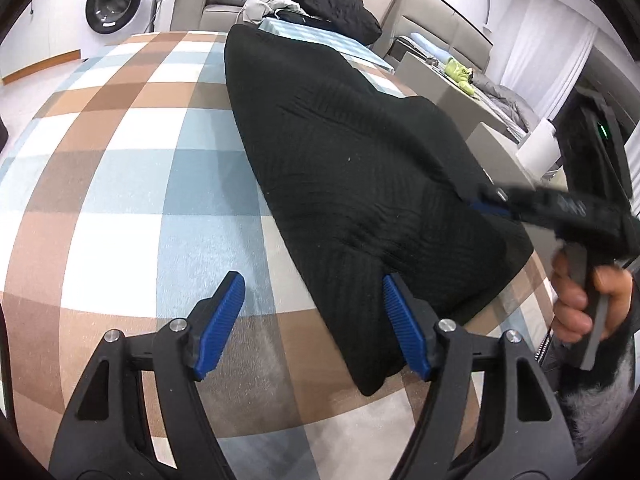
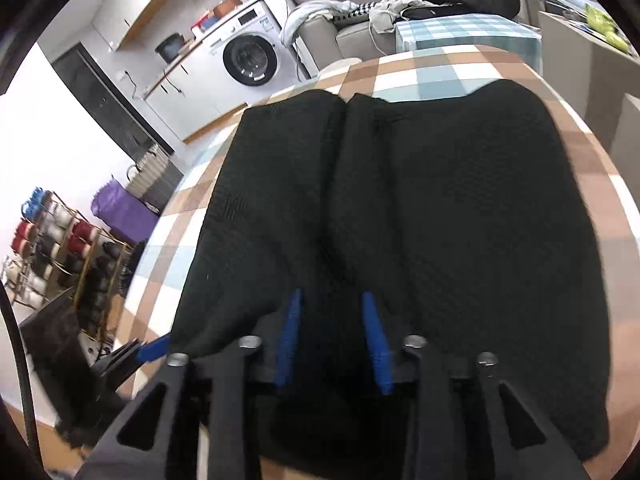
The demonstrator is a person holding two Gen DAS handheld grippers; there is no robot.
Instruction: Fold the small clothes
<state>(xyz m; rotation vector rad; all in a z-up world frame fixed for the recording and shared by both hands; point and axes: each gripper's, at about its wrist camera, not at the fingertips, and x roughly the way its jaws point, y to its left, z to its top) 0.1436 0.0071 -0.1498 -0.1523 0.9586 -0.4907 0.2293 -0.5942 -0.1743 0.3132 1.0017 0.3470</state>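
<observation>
A black knit garment (image 1: 352, 184) lay spread on the checked tabletop (image 1: 132, 184), its cloth patterned in brown, pale blue and white squares, with a long crease running down its middle in the right wrist view. The left hand-held gripper (image 1: 312, 320) sat low at the garment's near edge with its blue-padded fingers (image 1: 220, 320) wide apart; the right-side pad touched the cloth's border, while the other stood over bare tabletop. The right hand-held gripper (image 2: 332, 340) rested over the garment's near hem with its blue pads a little apart and black fabric lying between them; whether they were pinching it could not be told. In the left wrist view that gripper appeared blurred at the garment's right edge, held by a hand (image 1: 580, 304). Beyond the tabletop stood a washing machine (image 2: 250, 58), a grey sofa (image 1: 208, 4) piled with clothes, and a shoe rack (image 2: 56, 248) at the left.
</observation>
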